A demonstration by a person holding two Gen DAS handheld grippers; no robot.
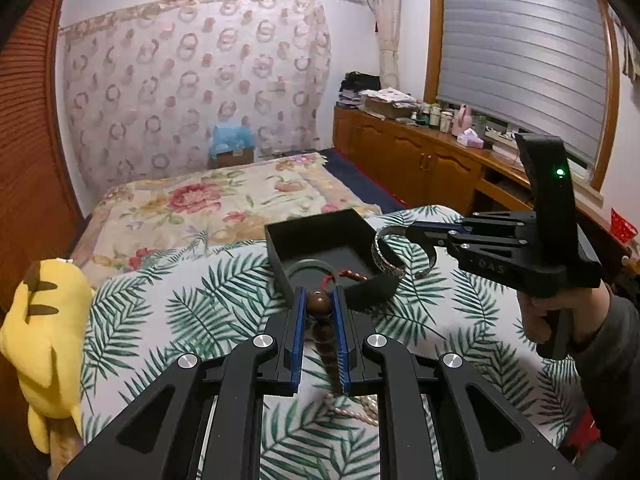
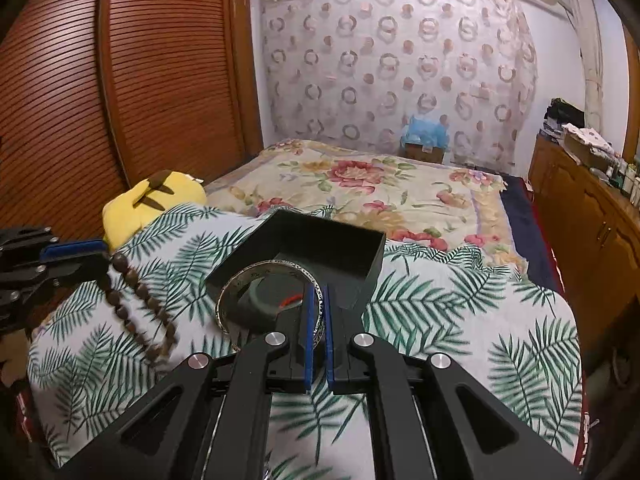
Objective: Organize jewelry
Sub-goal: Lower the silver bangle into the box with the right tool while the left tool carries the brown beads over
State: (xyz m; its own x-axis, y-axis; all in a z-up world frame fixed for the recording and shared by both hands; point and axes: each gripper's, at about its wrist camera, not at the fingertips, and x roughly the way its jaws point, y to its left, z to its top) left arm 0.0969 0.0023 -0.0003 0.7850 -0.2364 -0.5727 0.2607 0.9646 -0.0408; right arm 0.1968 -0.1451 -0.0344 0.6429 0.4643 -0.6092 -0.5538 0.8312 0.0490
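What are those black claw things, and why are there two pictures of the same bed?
They are hand-held grabbers; a person squeezes one in each hand. Each carries a camera looking along its jaws, so you get two views. The left gripper is shut on a brown bead string. The right gripper is shut on a silver bangle. Both hang over a black box on a leaf-print cover. A yellow plush toy lies beside it.

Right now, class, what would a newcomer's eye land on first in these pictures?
Probably the open black square box on the palm-leaf quilt. The right gripper holds an engraved silver bangle before it, while the left gripper grips a dangling strand of brown wooden beads. A yellow plush toy sits left.
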